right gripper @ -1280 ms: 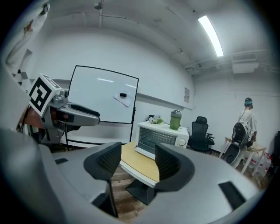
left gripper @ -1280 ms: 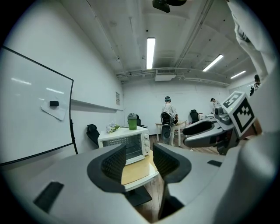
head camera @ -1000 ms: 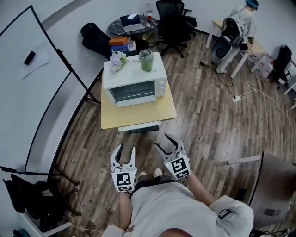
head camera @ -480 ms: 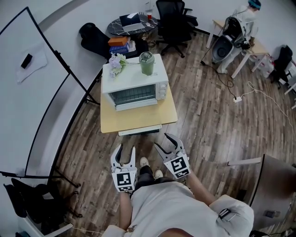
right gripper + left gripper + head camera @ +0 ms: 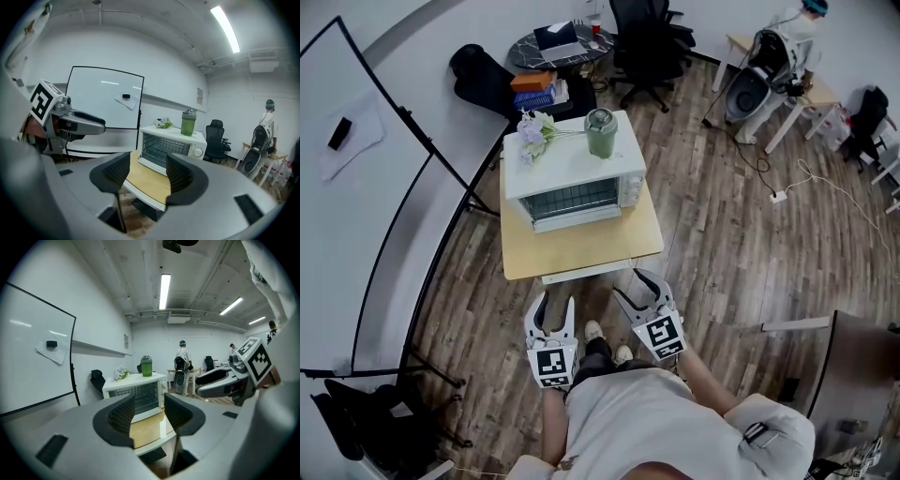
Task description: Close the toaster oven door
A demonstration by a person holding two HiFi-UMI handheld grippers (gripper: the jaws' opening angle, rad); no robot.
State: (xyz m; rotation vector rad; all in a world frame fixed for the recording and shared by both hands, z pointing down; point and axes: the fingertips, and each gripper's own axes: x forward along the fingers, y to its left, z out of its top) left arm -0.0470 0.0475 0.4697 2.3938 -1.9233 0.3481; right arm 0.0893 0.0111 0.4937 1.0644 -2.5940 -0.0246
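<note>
Left gripper (image 5: 557,307) and right gripper (image 5: 636,291) held low before the torso, side by side, pointing forward and slightly down. Both jaws apart, nothing between; left gap narrower.

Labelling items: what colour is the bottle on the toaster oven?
Green bottle; best in right gripper view.

1 toaster oven (image 5: 577,183), 1 green tumbler (image 5: 600,131), 1 flower bunch (image 5: 532,129), 1 wooden table (image 5: 581,248), 1 whiteboard (image 5: 366,187)
</note>
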